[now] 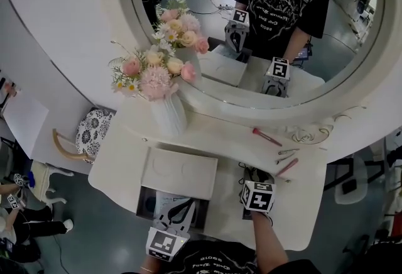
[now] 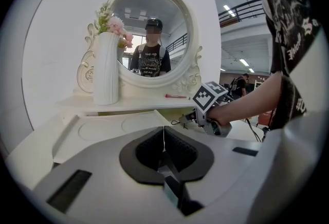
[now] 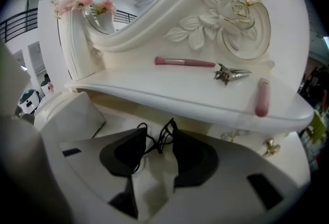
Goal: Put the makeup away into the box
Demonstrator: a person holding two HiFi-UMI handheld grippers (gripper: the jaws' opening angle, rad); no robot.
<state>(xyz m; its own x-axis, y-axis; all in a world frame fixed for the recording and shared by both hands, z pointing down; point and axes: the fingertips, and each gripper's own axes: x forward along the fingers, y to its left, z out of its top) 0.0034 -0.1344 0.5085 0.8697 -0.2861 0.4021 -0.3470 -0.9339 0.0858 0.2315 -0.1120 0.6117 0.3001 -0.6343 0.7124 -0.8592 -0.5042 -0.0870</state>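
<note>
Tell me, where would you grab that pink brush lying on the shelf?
Probably mid-handle, coming down from above and pinching across it. The pink brush lies flat along the shelf, bare surface on both sides, and the hair clip sits clear of its end.

Head view steeply down on vanity, both gripper views low, facing its mirror

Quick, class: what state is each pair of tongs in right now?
Left tongs: closed, holding nothing.
Right tongs: open, with a black wiry item lying between them, not gripped.
</note>
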